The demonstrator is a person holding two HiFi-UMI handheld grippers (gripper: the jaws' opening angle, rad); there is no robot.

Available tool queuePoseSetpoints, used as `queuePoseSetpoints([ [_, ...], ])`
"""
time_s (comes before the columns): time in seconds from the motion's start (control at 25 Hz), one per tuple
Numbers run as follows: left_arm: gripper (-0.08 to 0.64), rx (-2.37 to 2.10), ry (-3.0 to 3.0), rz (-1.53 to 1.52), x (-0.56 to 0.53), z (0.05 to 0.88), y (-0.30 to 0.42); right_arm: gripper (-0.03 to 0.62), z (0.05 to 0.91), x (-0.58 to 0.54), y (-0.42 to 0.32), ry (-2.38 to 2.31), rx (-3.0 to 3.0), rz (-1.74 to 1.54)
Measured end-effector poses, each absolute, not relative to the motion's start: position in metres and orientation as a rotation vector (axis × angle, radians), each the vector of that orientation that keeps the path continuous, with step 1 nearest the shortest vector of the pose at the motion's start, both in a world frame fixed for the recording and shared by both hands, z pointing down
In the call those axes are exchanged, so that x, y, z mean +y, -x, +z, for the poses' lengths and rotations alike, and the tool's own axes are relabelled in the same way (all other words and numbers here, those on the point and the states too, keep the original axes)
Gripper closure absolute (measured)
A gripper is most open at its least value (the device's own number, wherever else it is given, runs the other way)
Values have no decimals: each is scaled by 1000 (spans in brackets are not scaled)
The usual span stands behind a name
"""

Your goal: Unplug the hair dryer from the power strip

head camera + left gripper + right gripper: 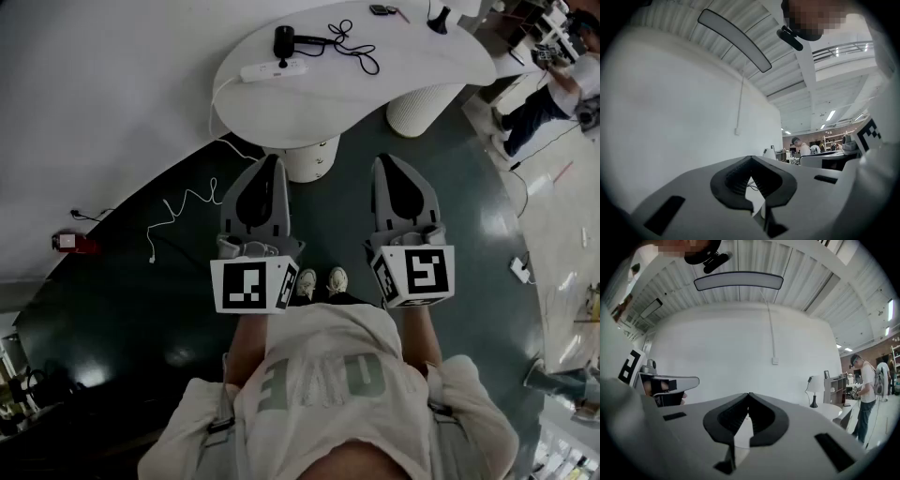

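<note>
A black hair dryer [284,39] lies on the white table [422,66] far ahead of me, its black cord [353,44] looped to the right. Just in front of it lies the white power strip [275,69], with a dark plug on its top. My left gripper [275,159] and right gripper [382,159] are held side by side above the dark floor, well short of the table. Both point at it, shut and empty. In the left gripper view the left gripper [750,158] has its jaws closed together. The right gripper [748,394] in the right gripper view shows the same.
Two white pedestals [309,159] [424,108] hold up the table. A white cable [178,208] runs from the strip across the floor to the left, near a red object [70,242]. A lamp [439,19] stands on the table's far side. A person [548,94] stands at the right.
</note>
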State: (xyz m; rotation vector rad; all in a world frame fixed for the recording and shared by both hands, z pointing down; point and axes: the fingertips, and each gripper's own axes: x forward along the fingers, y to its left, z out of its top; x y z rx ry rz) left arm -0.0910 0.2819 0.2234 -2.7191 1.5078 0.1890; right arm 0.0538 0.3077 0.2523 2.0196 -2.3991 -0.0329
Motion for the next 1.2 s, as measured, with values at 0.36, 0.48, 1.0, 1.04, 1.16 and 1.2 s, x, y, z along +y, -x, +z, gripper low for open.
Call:
queuePoseSetpoints([
  [0.36,548,1517,2724,160,283,228,79,575,256,308,-67,-2015,-2414,10],
  [0.48,548,1522,2722,163,282,228,75,575,257,309,-70,-1989,-2444,-9],
  [1.0,548,1600,2700,207,274,241,43,575,279,306,-118,-1962,-2419,48],
  [1.04,548,1606,2699,202,272,242,40,575,280,304,-121,-1959,-2433,76],
  [1.16,548,1639,2691,205,263,244,38,574,282,300,-124,-1927,-2457,91],
  [1.2,548,1649,2688,216,259,244,38,574,280,297,-125,-1920,-2456,73],
])
